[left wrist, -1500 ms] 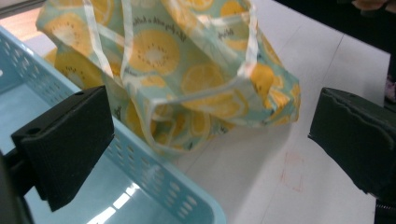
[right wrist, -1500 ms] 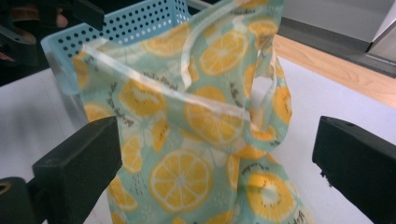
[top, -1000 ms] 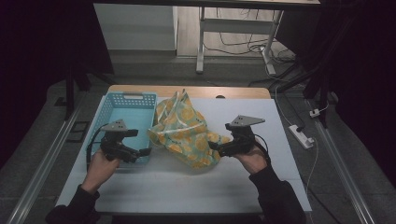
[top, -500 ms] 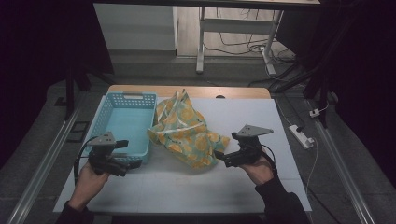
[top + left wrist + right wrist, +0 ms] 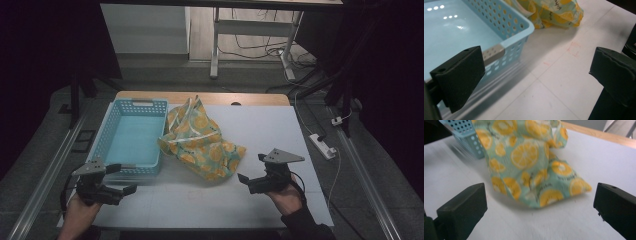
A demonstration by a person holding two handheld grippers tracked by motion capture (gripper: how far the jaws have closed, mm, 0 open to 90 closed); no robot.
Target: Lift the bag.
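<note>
Cloth, lemon print on teal, lies crumpled mid-desk, a bit toward the far edge, one side leaning on the basket's right wall, its near corner spread flat on the desk. Nothing holds it.

Basket, light blue, perforated walls, sits at the desk's left side, far-left area, nothing inside. In the left gripper view its near right corner is just beyond the left jaw, and the cloth shows past it at the top.

Left claw: near the desk's near-left corner, just in front of the basket's near wall, held in the left hand. Jaws wide apart, nothing between them but bare desk with faint red marks. Not touching cloth; contact with the basket cannot be told.

Right claw: near the near edge, right of centre, held in the right hand, pointing left toward the cloth. Jaws wide apart, gripping nothing. In the right gripper view the cloth sits ahead between the jaw lines but beyond the tips, apart from them; basket corner at upper left behind it.

Off the desk: white power strip on the floor by the right edge, cables and a frame leg beyond the far edge.
</note>
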